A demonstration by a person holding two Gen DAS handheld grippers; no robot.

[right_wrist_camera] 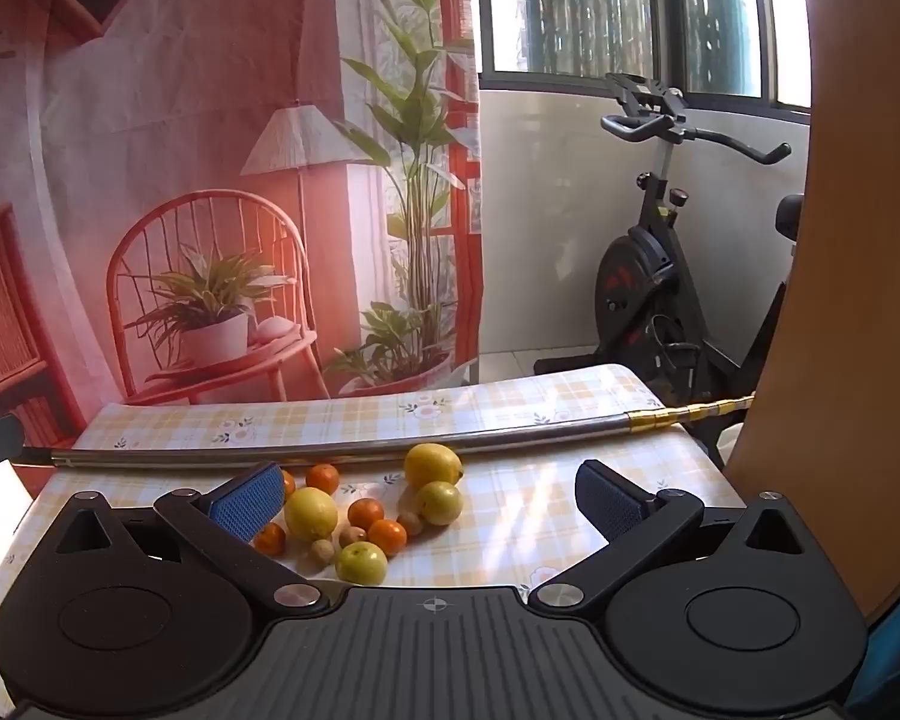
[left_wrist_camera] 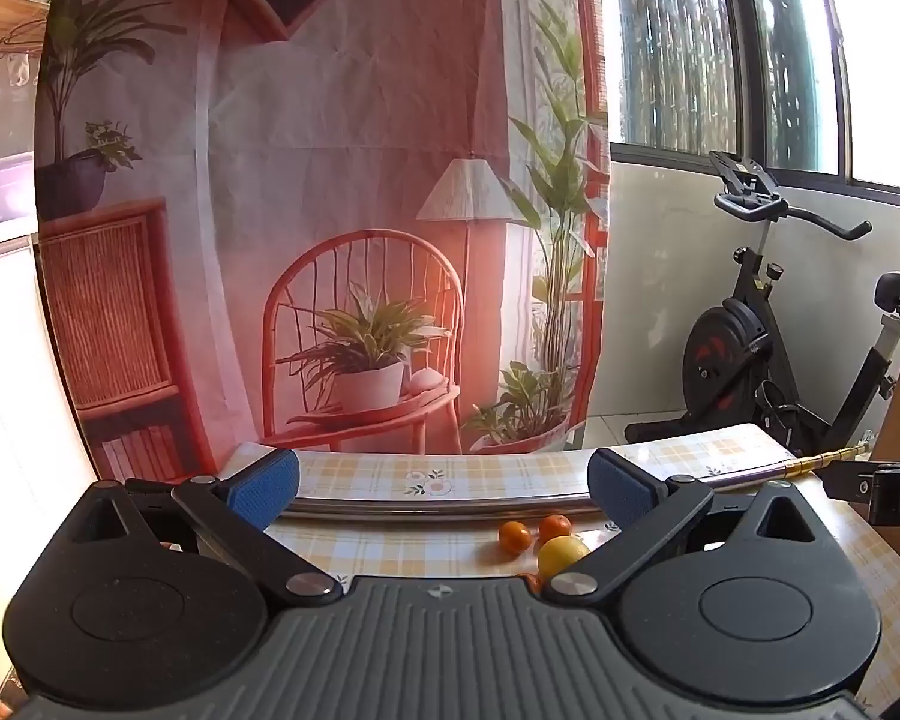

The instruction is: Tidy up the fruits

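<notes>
Both jaws spread wide, nothing between the blue pads: left hand-held gripper (left_wrist_camera: 444, 489) hovering low over the near edge of the worktop (right_wrist_camera: 570, 420), right hand-held gripper (right_wrist_camera: 429, 498) just above the fruit. Loose cluster of fruit on the checked cloth, just in front of a long metal pole (right_wrist_camera: 330, 449) lying across the worktop: lemon (right_wrist_camera: 311, 513) at the left, larger lemon (right_wrist_camera: 432, 465) touching or nearly touching the pole, small oranges (right_wrist_camera: 387, 536) scattered between, a yellow-green guava-like fruit (right_wrist_camera: 361, 562) nearest, small brownish nut-like pieces (right_wrist_camera: 322, 552) among them. No bowl or tray in sight.

Likely light, firm, round, smooth-skinned, so prone to roll away under a glancing touch. Best taken across the widest middle, pads on opposite sides, squeeze gentle enough to spare the peel. Small brown pieces probably hardest to pinch; tightly packed neighbours apt to get nudged.
</notes>
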